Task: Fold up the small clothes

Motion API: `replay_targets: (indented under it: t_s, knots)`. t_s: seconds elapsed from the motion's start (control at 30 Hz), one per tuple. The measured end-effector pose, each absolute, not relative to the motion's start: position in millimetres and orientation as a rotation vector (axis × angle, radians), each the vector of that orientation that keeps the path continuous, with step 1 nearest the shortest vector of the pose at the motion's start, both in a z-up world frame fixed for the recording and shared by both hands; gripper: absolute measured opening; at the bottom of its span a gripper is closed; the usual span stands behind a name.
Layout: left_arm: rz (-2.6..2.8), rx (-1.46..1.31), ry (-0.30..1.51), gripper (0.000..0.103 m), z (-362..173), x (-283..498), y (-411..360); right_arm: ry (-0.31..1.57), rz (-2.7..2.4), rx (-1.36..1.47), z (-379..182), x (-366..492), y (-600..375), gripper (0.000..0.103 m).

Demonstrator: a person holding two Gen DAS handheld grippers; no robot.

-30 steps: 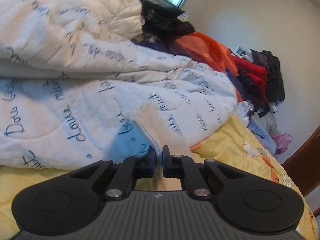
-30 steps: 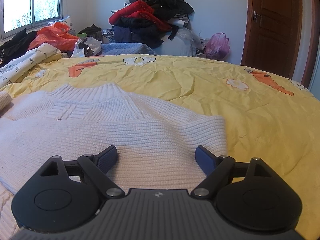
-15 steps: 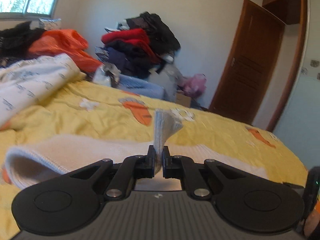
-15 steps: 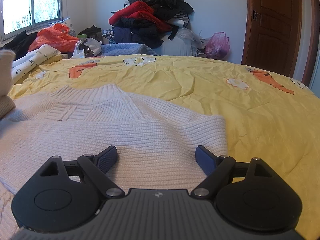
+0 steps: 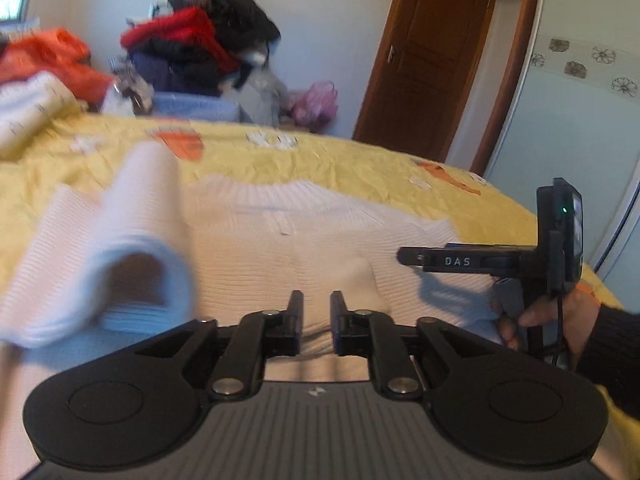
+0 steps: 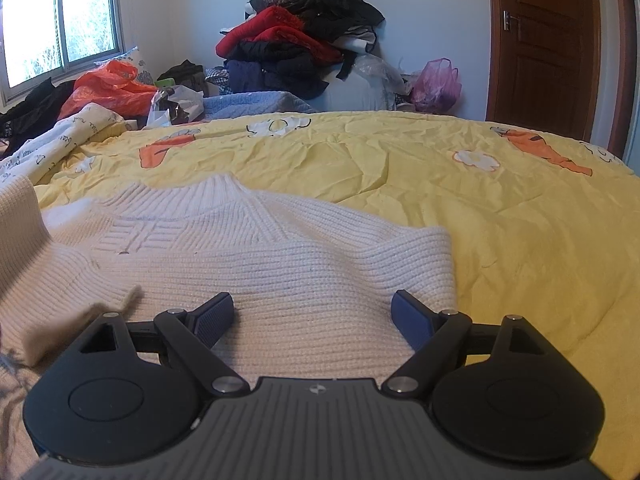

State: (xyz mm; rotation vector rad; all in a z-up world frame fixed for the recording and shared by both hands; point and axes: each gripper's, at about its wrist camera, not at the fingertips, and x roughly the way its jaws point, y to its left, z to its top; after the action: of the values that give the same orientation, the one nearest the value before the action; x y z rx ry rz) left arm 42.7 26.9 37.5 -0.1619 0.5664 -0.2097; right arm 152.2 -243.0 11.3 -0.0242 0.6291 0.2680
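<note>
Left wrist view: left hand-held gripper [image 5: 316,312] opening, empty, over white sweater [image 5: 288,248]; right hand-held gripper [image 6: 313,312] spread wide, empty.

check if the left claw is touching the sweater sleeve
Apart. The left wrist view shows the left claw opening with nothing between its fingers; the sleeve curls off to the side.

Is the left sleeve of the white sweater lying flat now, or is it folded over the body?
Folded over, not flat yet. The left sleeve arches in a loose loop over the white sweater, blurred, beside the opening left gripper, nothing between its fingers.
</note>
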Motion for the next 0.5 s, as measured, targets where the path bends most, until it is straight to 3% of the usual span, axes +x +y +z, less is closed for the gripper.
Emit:
replay_targets:
  t_s: [0.03,0.1,0.2,0.27,0.3,0.4,0.5]
  knots:
    - [-0.181,-0.156,0.564,0.036,37.4,35.2,32.9,0.629,0.268,-0.024,11.5,151.9,-243.6,0.087]
    - [-0.119,-0.187,0.582,0.049,33.9,25.5,51.1,0.629,0.268,-0.027,11.5,151.8,-243.4,0.087]
    - [-0.046,-0.287,0.628,0.051,23.5,13.0,81.2,0.644,0.277,-0.050,14.2,151.3,-239.4,0.092]
    - [-0.019,-0.318,0.633,0.062,16.3,5.8,94.2,0.669,0.276,-0.045,22.6,150.6,-236.6,0.092]
    - [0.000,-0.323,0.625,0.069,12.8,2.0,98.2,0.677,0.274,0.004,30.5,148.0,-235.7,0.093]
    - [0.005,-0.394,0.590,0.075,8.8,-3.2,106.5,0.675,0.406,0.204,51.2,133.6,-232.2,0.093]
    - [0.018,-0.371,0.586,0.078,8.0,-0.8,101.9,0.835,0.573,0.379,47.3,137.6,-217.2,0.087]
